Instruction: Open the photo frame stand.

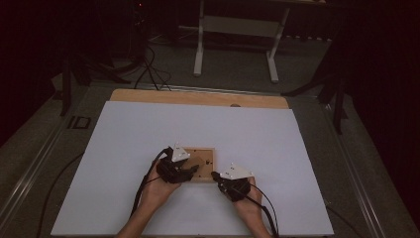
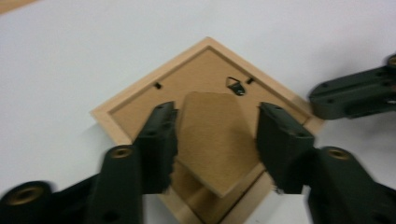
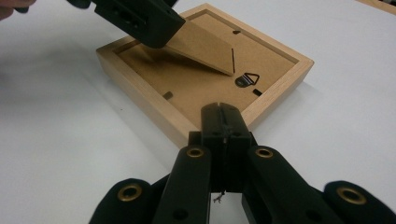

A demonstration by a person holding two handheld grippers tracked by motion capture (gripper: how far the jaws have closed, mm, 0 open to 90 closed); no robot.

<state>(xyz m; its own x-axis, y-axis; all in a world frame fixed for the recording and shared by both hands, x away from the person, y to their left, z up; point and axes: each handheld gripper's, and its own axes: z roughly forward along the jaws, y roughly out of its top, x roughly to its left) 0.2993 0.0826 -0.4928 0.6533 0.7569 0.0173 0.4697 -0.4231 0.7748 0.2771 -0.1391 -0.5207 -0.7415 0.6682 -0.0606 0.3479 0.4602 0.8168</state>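
The small wooden picture frame [image 3: 205, 70] looks light and stiff; its cardboard stand flap [image 2: 212, 140] bends easily. Left gripper [image 2: 217, 144] straddles it apart, right gripper [image 3: 223, 122] pressed together, steadying the near edge.

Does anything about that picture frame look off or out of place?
The wooden picture frame lies face down on the white table, and its cardboard stand flap is tilted up off the backing instead of lying flat, between the left gripper's open jaws. Nothing looks broken or spilled.
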